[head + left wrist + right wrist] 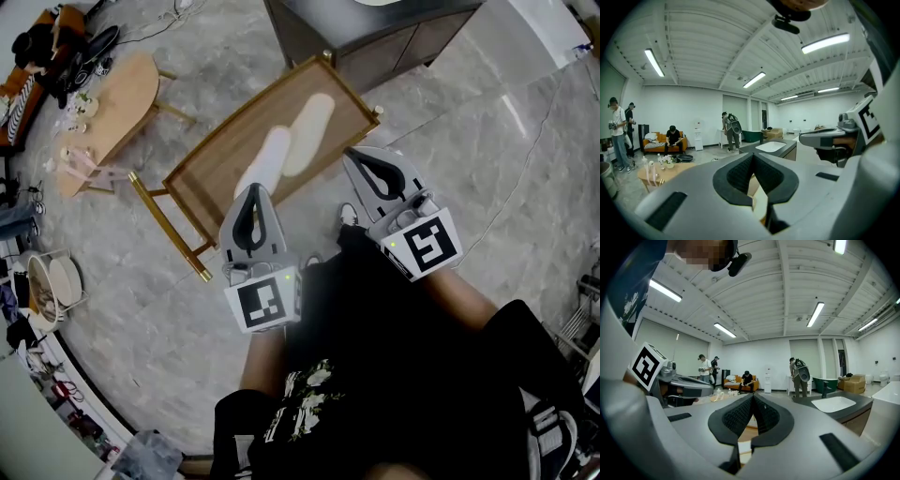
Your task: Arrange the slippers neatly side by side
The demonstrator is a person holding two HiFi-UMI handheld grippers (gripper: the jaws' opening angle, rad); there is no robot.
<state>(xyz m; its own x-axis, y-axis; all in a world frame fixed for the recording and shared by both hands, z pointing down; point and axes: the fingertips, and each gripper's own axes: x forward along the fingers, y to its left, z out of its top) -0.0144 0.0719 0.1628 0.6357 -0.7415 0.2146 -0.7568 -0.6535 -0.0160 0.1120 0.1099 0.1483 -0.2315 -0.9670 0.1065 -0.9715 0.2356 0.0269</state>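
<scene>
Our left gripper (253, 189) and right gripper (358, 157) are both shut, empty. Nudging the slippers (311, 127) with closed jaws could skew them or push one off the table (211, 161).

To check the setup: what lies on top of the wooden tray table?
Two pale slippers lie on the tray table, close together. The left gripper hides one's near end.

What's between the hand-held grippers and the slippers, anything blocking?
Nothing visible. The white slipper and cream slipper lie uncovered on the wooden table. The left hand-held gripper and right hand-held gripper, both shut and empty, are at its near side.
</scene>
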